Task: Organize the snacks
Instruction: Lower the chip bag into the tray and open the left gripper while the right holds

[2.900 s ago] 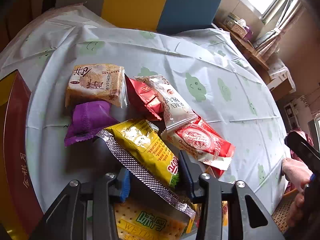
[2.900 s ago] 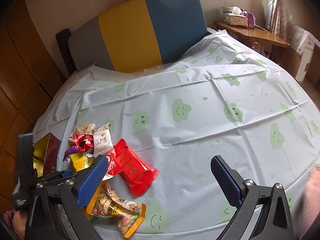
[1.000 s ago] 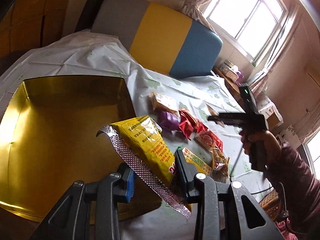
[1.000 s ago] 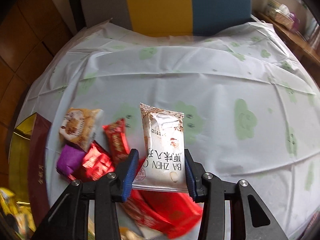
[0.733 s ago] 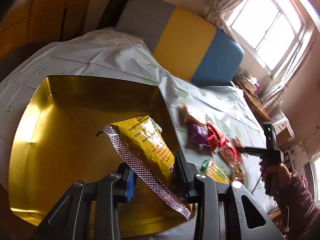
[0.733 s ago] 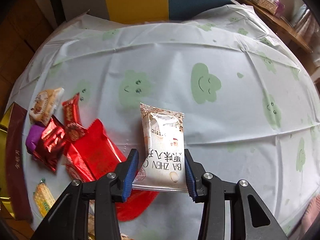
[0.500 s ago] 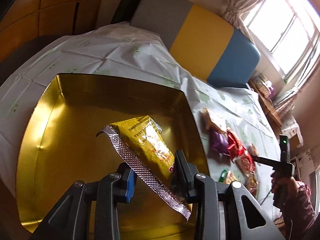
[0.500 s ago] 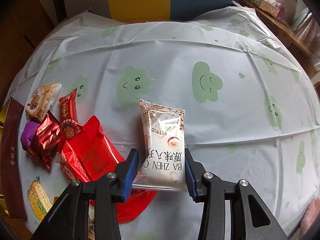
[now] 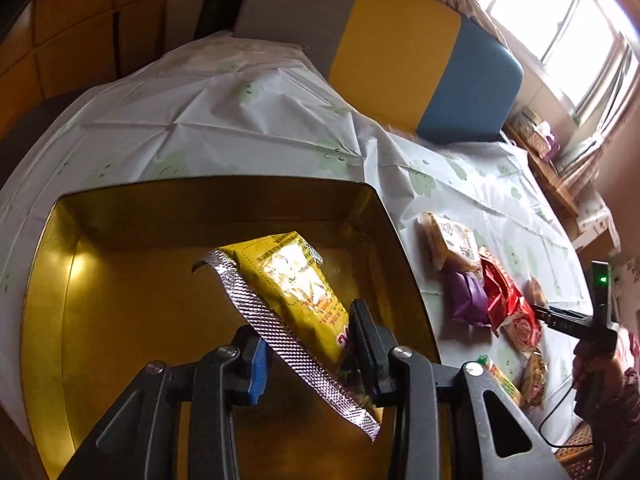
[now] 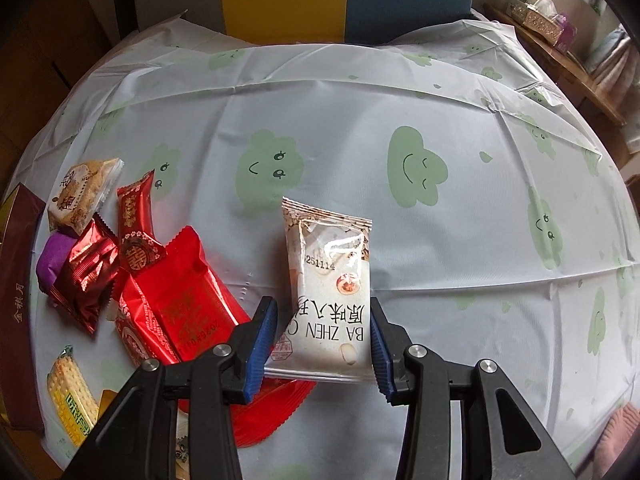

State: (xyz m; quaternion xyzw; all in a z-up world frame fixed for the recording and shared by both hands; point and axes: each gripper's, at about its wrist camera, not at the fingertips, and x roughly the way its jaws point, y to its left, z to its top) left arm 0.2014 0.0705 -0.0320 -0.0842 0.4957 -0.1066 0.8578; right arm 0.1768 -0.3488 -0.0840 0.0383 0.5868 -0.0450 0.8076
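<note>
My left gripper [image 9: 308,344] hangs over the gold tray [image 9: 120,320] with a yellow snack packet [image 9: 296,280] with a silver foil edge between its pads. Its jaws are opening, and the packet still sits tilted in the grip above the tray floor. My right gripper [image 10: 322,320] is shut on the lower end of a white snack packet [image 10: 332,264], held just above the cloud-print tablecloth [image 10: 460,240]. In the left wrist view the right gripper [image 9: 568,320] shows beside the snack pile.
Left of the white packet lie a large red packet [image 10: 180,304], a dark red foil one [image 10: 86,276], a purple one [image 10: 52,258], a beige cake packet [image 10: 80,196] and a yellow cracker packet [image 10: 72,396]. The tray's maroon wall [image 10: 16,280] borders them.
The left gripper has carried the yellow packet from the tray's edge to over its middle and lower. The right gripper dipped slightly with the white packet still in it.
</note>
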